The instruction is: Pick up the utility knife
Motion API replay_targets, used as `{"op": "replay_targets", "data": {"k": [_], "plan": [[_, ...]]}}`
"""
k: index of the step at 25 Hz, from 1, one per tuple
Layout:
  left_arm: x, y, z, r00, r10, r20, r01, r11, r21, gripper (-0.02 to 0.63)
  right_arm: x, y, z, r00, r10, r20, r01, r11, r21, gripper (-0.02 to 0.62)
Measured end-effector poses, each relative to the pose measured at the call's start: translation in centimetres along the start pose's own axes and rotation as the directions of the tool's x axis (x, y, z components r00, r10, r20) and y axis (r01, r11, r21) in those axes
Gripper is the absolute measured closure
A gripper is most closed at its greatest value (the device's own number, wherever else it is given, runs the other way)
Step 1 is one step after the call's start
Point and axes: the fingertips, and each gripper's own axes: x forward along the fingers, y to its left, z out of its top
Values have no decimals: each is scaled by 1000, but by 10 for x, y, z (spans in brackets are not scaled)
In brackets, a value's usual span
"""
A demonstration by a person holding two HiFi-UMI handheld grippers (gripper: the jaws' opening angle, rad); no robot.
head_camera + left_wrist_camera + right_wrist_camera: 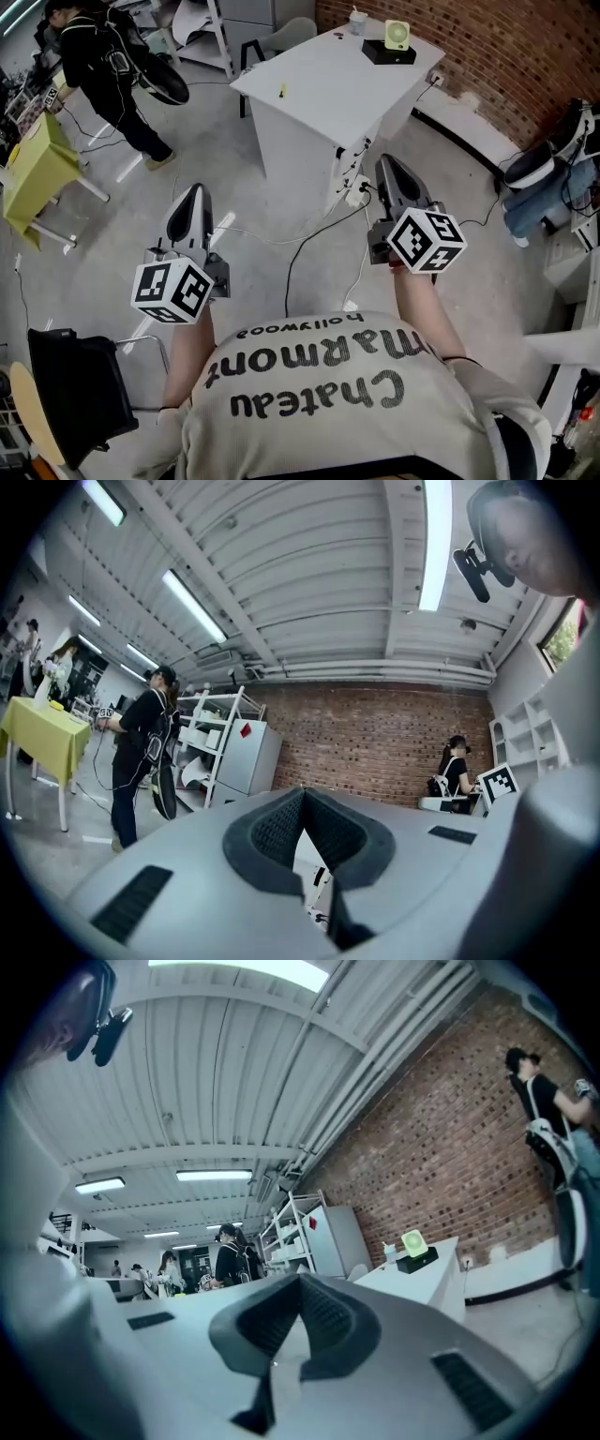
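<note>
A small yellow object lies on the white table ahead; it is too small to tell whether it is the utility knife. My left gripper and right gripper are held level over the floor, well short of that table. In the left gripper view the left gripper has its dark pads meeting at the tip, with nothing between them. The right gripper is likewise shut and empty, and the white table shows beyond it.
A black box with a pale green device and a cup sit at the table's far end. Cables trail over the floor. A person in black stands by a yellow table. A black chair is at lower left.
</note>
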Motion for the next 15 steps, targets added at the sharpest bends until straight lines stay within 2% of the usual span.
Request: {"op": "replay_targets", "data": {"k": [8,15], "plan": [[22,40,-55,998,27,-52,-32,995,-99,606,41,-13,-48,992,-56,-114,54,998,-21,592],[73,63,-53,995,83,-51,-86,993,-78,606,114,-34,-55,990,-7,-138,7,1000,-3,592]]}}
